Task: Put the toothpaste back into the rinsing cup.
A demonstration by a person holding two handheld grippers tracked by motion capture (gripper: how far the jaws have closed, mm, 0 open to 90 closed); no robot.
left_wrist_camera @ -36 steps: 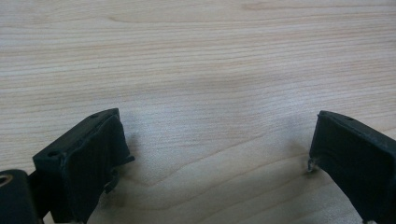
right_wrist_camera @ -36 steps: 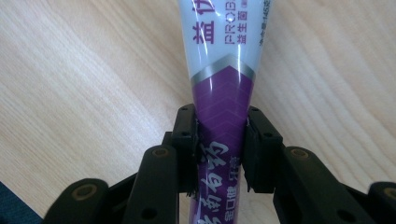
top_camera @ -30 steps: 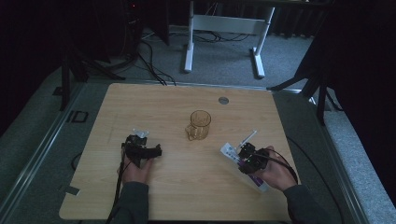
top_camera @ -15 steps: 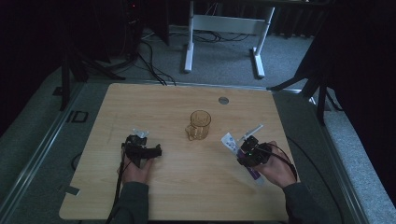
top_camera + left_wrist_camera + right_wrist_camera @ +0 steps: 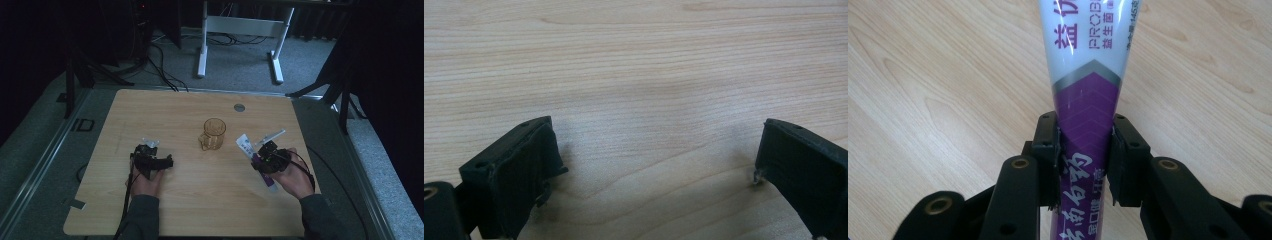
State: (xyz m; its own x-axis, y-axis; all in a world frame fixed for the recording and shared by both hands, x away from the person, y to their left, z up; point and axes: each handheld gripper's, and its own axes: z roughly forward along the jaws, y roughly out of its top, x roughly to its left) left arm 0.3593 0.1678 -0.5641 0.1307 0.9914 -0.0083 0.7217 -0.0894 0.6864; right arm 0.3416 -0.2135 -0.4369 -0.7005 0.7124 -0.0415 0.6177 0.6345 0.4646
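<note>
A white and purple toothpaste tube (image 5: 1088, 50) is clamped between the jaws of my right gripper (image 5: 1085, 145), which is shut on its purple part. In the high view the right gripper (image 5: 263, 156) holds this tube (image 5: 244, 145) at the table's right, with the tube's white end pointing toward an amber glass cup (image 5: 213, 134) in the middle. A thin white stick-like thing (image 5: 270, 135) lies just beyond the tube. My left gripper (image 5: 150, 147) rests at the left of the table. Its jaws stand wide open over bare wood (image 5: 649, 100), with nothing between them (image 5: 651, 170).
The wooden table (image 5: 165, 105) has a small grey round disc (image 5: 239, 107) near its far edge. Beyond the table stands a white frame (image 5: 240, 30) on grey carpet, with black stands and cables around. Cables trail from both grippers toward the front edge.
My right gripper has shifted slightly toward the cup with the tube, and the tube's white end has lifted off the wood. The left gripper has kept still.
</note>
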